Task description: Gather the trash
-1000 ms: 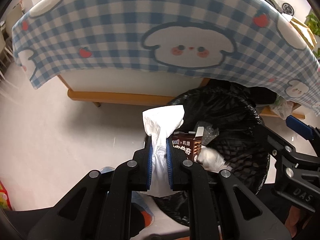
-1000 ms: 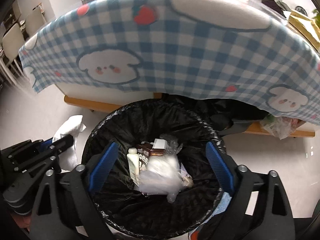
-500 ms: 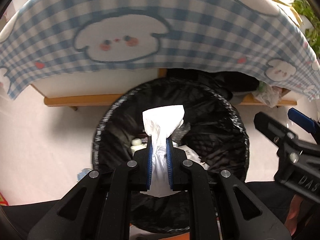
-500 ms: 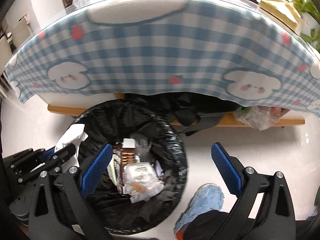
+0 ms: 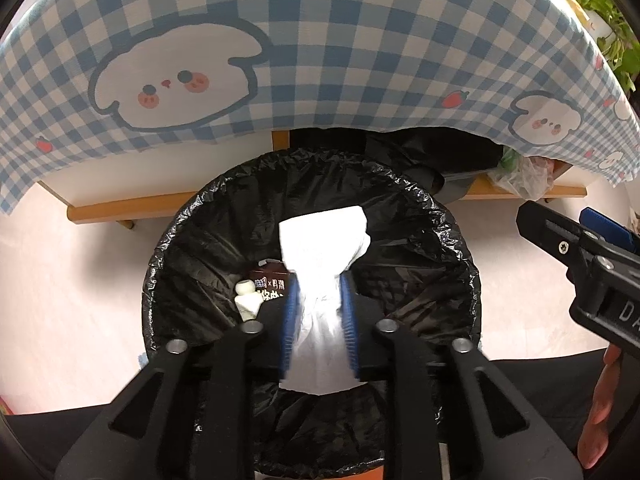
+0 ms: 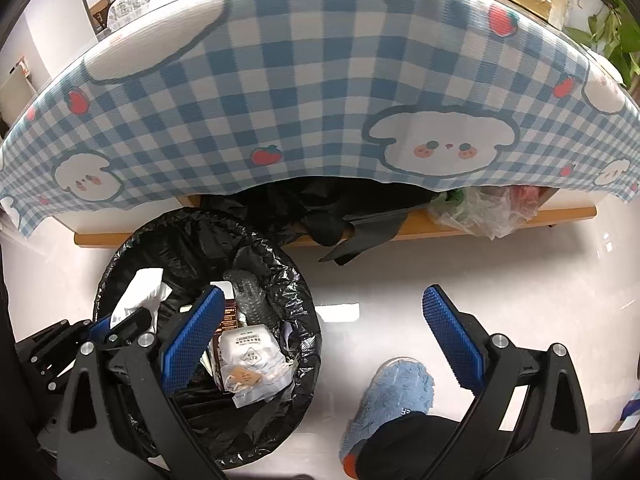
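Note:
My left gripper [image 5: 319, 300] is shut on a crumpled white tissue [image 5: 324, 240] and holds it right over the open mouth of a round bin lined with a black bag [image 5: 440, 216]. The bin [image 6: 288, 280] holds a brown carton [image 5: 270, 282], a small white bottle [image 5: 245, 300] and a white packet [image 6: 250, 356]. The tissue also shows in the right wrist view [image 6: 138, 294], above the bin's left side. My right gripper [image 6: 320, 316] is open and empty, to the right of the bin above the floor.
A table with a blue checked bunny tablecloth [image 5: 320, 60] hangs just behind the bin. Black bags [image 6: 320, 208] and a clear plastic bag [image 6: 484, 212] lie under it. A blue slipper [image 6: 396, 392] is on the floor by my right gripper.
My left gripper moved right with the tissue, from beside the bin to over its middle. My right gripper moved right, off the bin, and stays open.

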